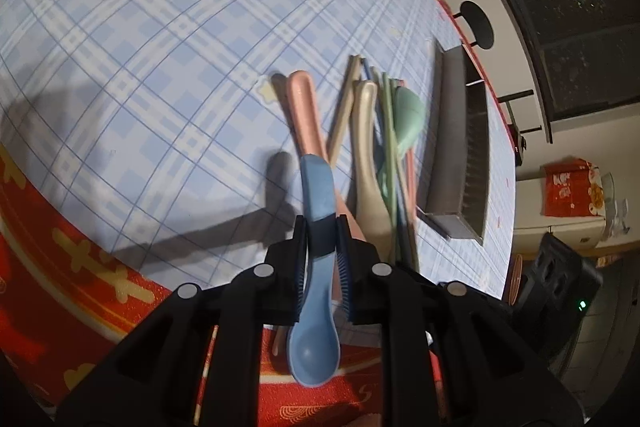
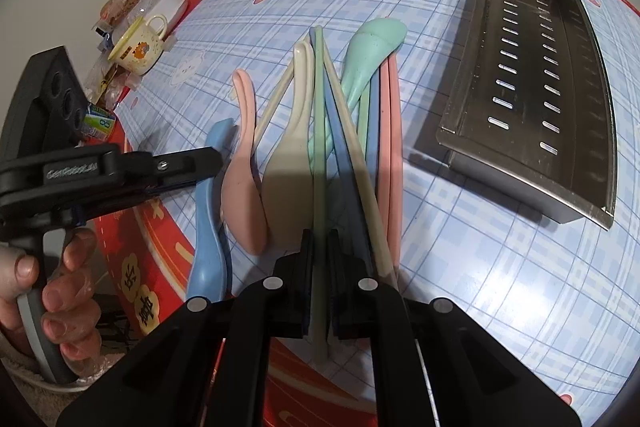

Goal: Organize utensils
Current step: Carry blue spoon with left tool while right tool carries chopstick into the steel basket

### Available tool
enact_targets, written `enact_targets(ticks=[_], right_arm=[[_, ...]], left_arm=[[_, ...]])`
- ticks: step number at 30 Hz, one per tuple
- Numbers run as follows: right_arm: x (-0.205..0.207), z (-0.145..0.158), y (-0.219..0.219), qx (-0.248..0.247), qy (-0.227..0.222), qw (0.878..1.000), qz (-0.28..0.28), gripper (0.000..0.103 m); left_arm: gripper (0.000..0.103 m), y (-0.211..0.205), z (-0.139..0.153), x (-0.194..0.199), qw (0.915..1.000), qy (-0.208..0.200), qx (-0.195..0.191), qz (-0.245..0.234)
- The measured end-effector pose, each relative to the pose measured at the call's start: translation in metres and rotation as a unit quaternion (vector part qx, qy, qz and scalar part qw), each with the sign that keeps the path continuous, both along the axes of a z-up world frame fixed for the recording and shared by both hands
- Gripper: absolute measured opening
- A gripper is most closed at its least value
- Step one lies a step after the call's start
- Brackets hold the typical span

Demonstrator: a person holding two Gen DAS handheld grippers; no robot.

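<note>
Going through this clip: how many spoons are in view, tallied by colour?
blue spoon: 1, gripped by the left gripper
pink spoon: 1
beige spoon: 1
mint green spoon: 1
Total: 4

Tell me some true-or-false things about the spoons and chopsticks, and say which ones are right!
1. The left gripper is squeezing the blue spoon. True.
2. The right gripper is closed on a pink chopstick. False: it holds a green chopstick.
3. The metal tray already has spoons in it. False: nothing lies inside it.
4. The pink spoon lies on the table beside the beige spoon. True.
5. The yellow mug stands inside the tray. False: it stands far off, near the table edge.
</note>
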State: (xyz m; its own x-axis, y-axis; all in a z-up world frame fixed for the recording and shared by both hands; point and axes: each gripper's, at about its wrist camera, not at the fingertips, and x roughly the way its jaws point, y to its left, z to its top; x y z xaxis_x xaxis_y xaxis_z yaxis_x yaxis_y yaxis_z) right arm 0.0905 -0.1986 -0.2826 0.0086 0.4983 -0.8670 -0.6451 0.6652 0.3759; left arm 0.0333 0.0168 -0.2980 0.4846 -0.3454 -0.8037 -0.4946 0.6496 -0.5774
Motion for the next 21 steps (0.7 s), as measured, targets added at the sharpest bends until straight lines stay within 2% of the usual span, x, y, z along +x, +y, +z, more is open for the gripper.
enact_targets(ticks=[6, 9, 14, 21], right_arm=[[-0.003, 0.006, -0.004, 0.020, -0.004, 1.000, 0.001, 0.007], [-0.005, 0.015, -0.009, 0.040, -0.007, 0.999, -0.002, 0.007], [-0.006, 0.029, -0.022, 0.082, 0.000, 0.996, -0.027, 0.007], [-0.002, 0.047, -0.038, 0.121, -0.002, 0.991, -0.065, 0.007]], left_arm=[[0.018, 0.002, 0.019, -0.009, 0.9998, -0.020, 0.003, 0.002], [0.018, 0.003, 0.035, -0.014, 0.9991, -0.036, 0.023, -0.002], [0.018, -0.002, 0.059, -0.018, 0.9968, -0.060, 0.050, -0.016], [0.018, -0.009, 0.087, -0.018, 0.9934, -0.081, 0.067, -0.046]])
